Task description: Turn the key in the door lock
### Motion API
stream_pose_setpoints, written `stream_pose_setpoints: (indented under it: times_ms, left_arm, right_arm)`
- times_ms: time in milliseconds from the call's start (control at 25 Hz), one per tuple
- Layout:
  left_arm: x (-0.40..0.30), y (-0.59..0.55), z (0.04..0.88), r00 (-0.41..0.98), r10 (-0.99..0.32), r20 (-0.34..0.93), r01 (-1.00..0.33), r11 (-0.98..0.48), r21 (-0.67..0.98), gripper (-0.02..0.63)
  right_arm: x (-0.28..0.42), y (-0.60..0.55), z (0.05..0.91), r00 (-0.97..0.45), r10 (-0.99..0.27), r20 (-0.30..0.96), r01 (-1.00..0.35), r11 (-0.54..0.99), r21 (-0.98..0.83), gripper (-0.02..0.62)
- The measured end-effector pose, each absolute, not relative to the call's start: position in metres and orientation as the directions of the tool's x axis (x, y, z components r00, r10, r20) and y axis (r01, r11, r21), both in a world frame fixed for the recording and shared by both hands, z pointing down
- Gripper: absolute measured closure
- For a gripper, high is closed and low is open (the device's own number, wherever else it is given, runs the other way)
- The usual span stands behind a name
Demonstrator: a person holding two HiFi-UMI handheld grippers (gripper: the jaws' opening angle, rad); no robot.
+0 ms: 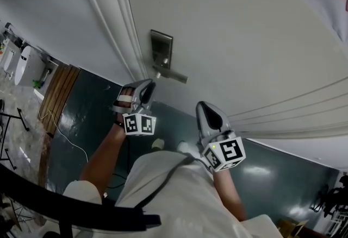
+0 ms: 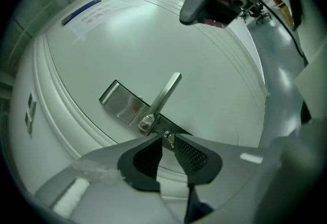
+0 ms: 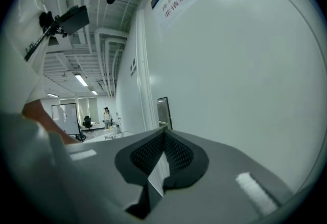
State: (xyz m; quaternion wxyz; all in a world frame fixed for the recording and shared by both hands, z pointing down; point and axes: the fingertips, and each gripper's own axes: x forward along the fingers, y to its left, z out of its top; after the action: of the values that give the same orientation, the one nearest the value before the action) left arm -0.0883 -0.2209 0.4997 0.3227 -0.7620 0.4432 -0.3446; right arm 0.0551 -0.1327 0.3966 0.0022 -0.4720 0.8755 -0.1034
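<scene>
A white door [image 1: 244,30] carries a metal lock plate [image 1: 161,48] with a lever handle [image 1: 173,74]. In the left gripper view the plate [image 2: 121,104] and the handle [image 2: 166,95] lie just ahead, and a small key [image 2: 167,139] sits in the keyhole below the handle's hub. My left gripper [image 2: 166,136] stands open around the key, a gap showing on either side of it. In the head view that gripper [image 1: 144,87] is right under the handle. My right gripper [image 1: 208,113] hangs back from the door, shut and empty; its tips [image 3: 163,133] meet.
A paper notice [image 2: 86,13] is taped on the door higher up. The door frame moulding [image 1: 111,19] runs along the left of the lock. Below are dark floor [image 1: 89,117], a wooden panel [image 1: 57,95] and a loose cable [image 1: 70,142]. A person [image 3: 106,114] stands far off.
</scene>
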Motion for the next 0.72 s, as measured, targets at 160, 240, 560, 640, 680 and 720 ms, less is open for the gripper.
stream_pose_setpoints:
  times_ms: [160,240,560,640,680,720]
  left_arm:
    - [-0.085,-0.233,0.519,0.353,-0.894,0.276,-0.368,-0.404,-0.837,0.472]
    - [-0.083,-0.236,0.525,0.348,-0.894,0.284,-0.337,-0.401,-0.852,0.471]
    - [-0.081,-0.25,0.536,0.333,-0.914,0.233,-0.253,-0.325,-0.911,0.443]
    - [-0.081,-0.255,0.538,0.327,-0.918,0.227,-0.24,-0.312,-0.919,0.446]
    - [-0.08,-0.257,0.54,0.324,-0.919,0.226,-0.235,-0.31,-0.921,0.449]
    - [-0.08,-0.259,0.541,0.322,-0.919,0.226,-0.23,-0.308,-0.923,0.449]
  right_arm:
    - [0.063,-0.131,0.398,-0.54,-0.836,0.099,-0.835,0.518,-0.183,0.588]
    - [0.067,-0.13,0.399,-0.531,-0.841,0.101,-0.841,0.509,-0.183,0.588]
    - [0.079,-0.128,0.403,-0.504,-0.855,0.121,-0.857,0.478,-0.193,0.588]
    - [0.082,-0.128,0.405,-0.496,-0.859,0.124,-0.862,0.469,-0.193,0.588]
    - [0.083,-0.128,0.406,-0.494,-0.861,0.125,-0.863,0.467,-0.194,0.588]
    - [0.084,-0.129,0.406,-0.492,-0.861,0.126,-0.864,0.465,-0.195,0.588]
